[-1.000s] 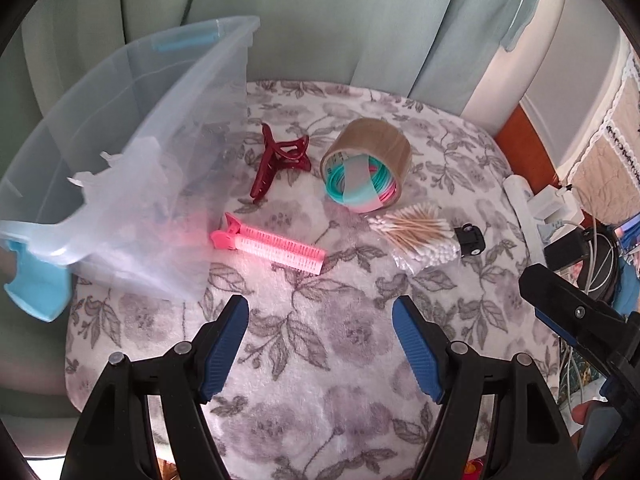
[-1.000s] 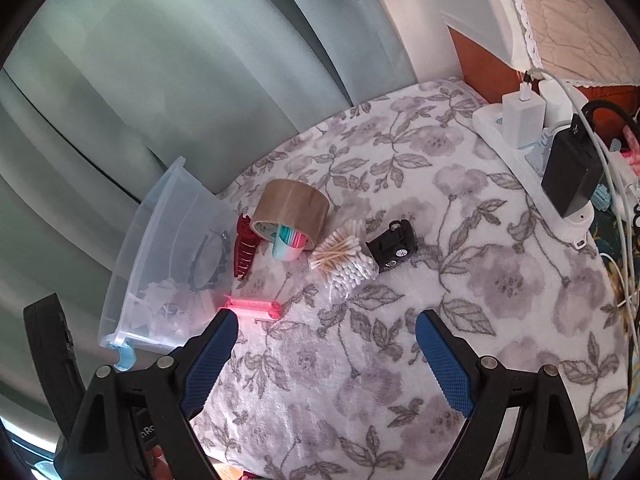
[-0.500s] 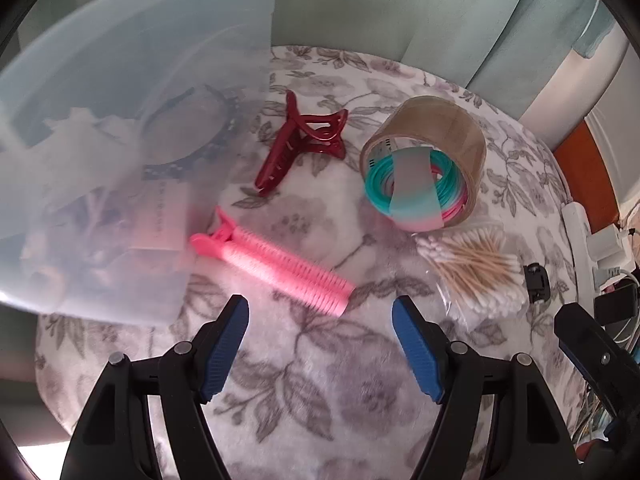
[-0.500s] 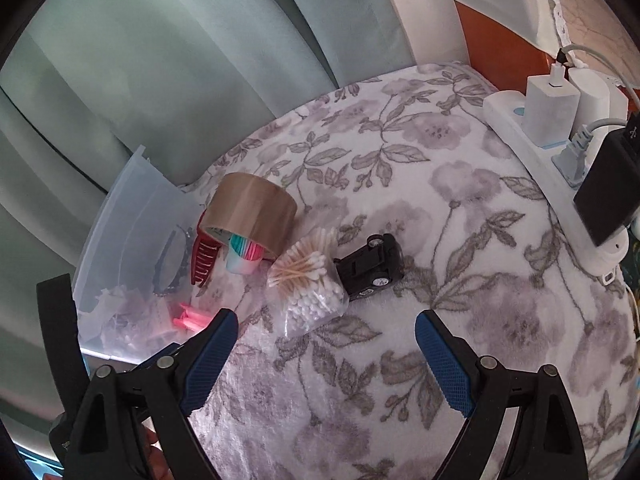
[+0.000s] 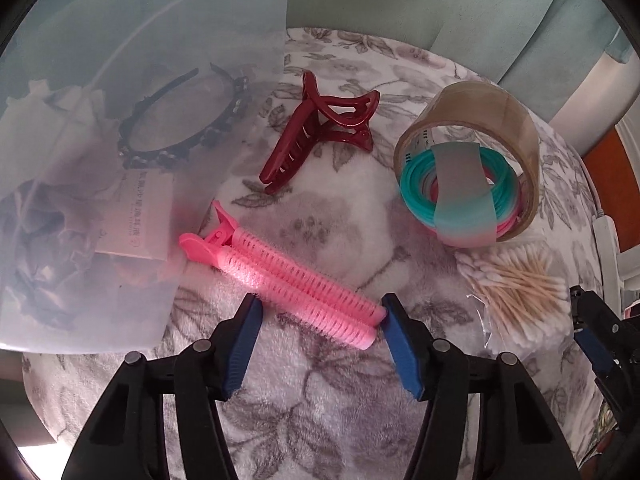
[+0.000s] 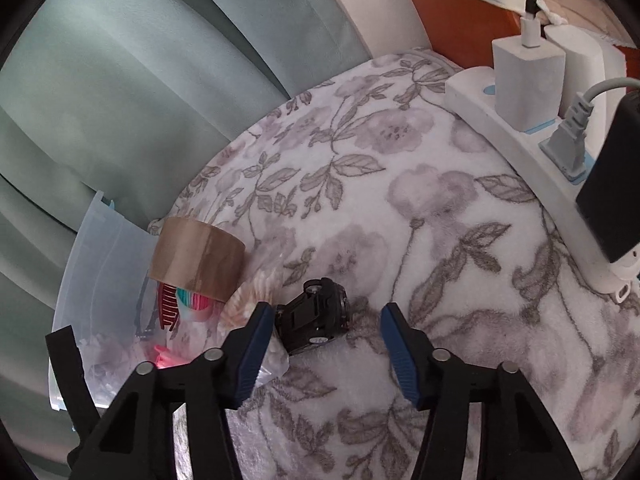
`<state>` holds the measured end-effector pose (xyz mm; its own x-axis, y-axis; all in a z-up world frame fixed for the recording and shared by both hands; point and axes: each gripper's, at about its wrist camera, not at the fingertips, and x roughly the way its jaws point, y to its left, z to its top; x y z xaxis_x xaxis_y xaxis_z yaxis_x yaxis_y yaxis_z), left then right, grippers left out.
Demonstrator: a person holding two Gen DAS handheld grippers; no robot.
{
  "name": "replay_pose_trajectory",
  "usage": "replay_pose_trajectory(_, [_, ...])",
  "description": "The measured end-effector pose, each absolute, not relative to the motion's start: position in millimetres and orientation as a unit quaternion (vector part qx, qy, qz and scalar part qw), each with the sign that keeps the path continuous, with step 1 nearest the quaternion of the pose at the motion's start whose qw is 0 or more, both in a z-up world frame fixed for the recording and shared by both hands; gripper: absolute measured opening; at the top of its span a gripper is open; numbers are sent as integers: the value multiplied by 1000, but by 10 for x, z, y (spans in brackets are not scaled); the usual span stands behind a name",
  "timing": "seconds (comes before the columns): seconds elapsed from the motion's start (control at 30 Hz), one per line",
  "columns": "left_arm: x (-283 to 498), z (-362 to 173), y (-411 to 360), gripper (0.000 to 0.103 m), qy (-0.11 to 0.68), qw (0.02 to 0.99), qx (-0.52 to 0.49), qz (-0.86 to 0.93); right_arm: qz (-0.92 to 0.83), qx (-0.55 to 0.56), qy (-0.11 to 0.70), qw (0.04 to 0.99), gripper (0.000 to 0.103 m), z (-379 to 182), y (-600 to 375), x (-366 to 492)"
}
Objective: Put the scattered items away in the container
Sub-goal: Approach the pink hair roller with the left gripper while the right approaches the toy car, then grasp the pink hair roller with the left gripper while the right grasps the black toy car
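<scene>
Left gripper [image 5: 320, 316] sits low over the pink clip [image 5: 280, 280], and its jaws have just been closing in. The clip's near end lies between them. The right pad [image 5: 400, 348] touches the tip; the left pad looks just beside it, so I would say it is not squeezed yet. I came in at the thin end because the clip lies slanted, and that end is nearest to me.

The right gripper [image 6: 324, 320] has the little black toy car [image 6: 316, 322] between its jaws, which have been closing too. The left pad [image 6: 252, 348] is just at the car, but the right pad stands apart, so nothing is held there yet (soon, I think).

The clear bin [image 5: 80, 160] is on the left, right next to the clip's far end. That is why I take the clip with the left side: a short trip. A black headband [image 5: 180, 128] is already inside.

Waiting on the flowery blanket [image 5: 320, 420]: the red claw clip [image 5: 320, 132], the tape roll [image 5: 472, 120] with bright bands [image 5: 460, 196] in it, and the cotton buds [image 5: 520, 288]. The power strip [image 6: 520, 136] is far right, out of my way.
</scene>
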<state>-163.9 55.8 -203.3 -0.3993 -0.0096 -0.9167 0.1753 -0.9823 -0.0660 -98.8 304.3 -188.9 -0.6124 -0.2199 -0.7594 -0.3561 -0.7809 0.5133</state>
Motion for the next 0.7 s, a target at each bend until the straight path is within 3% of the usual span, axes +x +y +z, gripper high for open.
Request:
replay_pose_trajectory(0.27, [-1681, -2039, 589, 60, 61, 59, 536, -840, 831, -446, 333, 20, 39, -2036, 2974, -1118])
replay_pose_trajectory(0.43, [-1663, -2010, 575, 59, 68, 56, 532, -842, 835, -436, 336, 15, 38, -2029, 2971, -1082])
replay_pose_trajectory(0.7, [-1608, -1928, 626, 45, 69, 30, 531, -844, 838, -422, 345, 15, 38, -1935, 3017, -954])
